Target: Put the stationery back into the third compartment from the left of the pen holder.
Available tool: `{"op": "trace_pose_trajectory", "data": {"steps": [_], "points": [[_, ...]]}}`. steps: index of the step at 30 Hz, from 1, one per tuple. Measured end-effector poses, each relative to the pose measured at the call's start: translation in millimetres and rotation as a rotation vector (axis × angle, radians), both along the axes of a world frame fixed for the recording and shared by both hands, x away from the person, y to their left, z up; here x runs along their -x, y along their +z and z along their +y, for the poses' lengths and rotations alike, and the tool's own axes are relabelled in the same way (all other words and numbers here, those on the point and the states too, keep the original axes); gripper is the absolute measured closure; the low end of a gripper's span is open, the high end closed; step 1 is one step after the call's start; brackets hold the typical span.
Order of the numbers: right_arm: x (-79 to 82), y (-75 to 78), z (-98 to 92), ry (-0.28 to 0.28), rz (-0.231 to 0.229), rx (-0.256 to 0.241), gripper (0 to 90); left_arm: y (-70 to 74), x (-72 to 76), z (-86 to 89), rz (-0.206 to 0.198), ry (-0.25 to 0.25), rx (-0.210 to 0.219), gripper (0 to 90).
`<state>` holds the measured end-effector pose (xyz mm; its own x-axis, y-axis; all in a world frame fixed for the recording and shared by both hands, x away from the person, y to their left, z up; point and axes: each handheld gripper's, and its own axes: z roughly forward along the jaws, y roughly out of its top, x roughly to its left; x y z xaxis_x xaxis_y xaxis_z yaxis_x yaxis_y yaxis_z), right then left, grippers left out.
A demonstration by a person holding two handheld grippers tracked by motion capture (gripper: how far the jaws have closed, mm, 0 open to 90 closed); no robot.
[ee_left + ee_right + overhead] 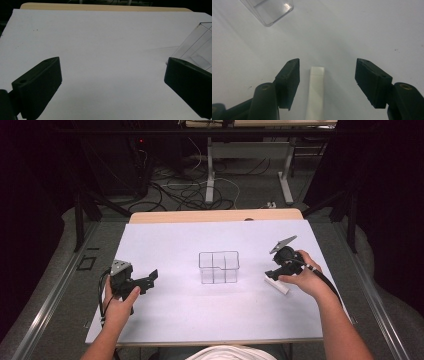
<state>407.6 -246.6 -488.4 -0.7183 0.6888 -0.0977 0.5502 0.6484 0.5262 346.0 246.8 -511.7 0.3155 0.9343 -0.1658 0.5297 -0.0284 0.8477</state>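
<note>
One white bar [317, 92] lies flat on the white table cover [170, 320], at the right side of the table, just off the clear box's right. In the right gripper view I see it running lengthwise between the two black jaws, nearer the left-hand jaw of that view, with bare cover showing on both sides of it; neither jaw touches it. I read no brand, label or writing on the bar. In the high view its lower end [278, 285] shows just under the hand.

My right gripper [327, 75] hangs directly over the bar with its jaws spread wide, nothing gripped. The person's right hand [300, 275] holds it, with the grey three-cornered plate on top and the cable trailing back along the forearm.

One clear box [218, 267] stands upright near the table's middle, between the two grippers. Its inner walls appear to split it into about four compartments, though the clear plastic makes the count uncertain. I see nothing inside it. One corner of it [272, 11] shows in the right gripper view, one side [197, 47] in the left. No lettering is legible on it.

My left gripper [111, 82] sits well apart at the table's left, jaws spread wide over bare cover, holding nothing, and pointing toward the box.

Count: one bar, one box, two grippers.
</note>
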Motion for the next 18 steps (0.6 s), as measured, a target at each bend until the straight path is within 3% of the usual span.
{"op": "trace_pose_trajectory", "data": {"steps": [3,9,16,18], "points": [[0.4,-4.6,-0.4,-0.030,0.021,-0.009,36.3,0.3,0.4,0.1,-0.002,-0.002,0.000,1.5],[-2.0,-12.1,-5.0,-0.056,0.080,0.052,40.6,0.2,0.4,0.3,-0.002,-0.002,-0.001,1.4],[0.0,-21.3,-11.9,-0.097,0.144,0.075,42.1,0.7,1.1,-0.7,-0.007,0.001,-0.005,1.5],[2.7,-25.6,-12.5,-0.084,0.165,0.050,42.1,1.0,1.1,-1.0,-0.009,-0.001,-0.008,1.4]]}}
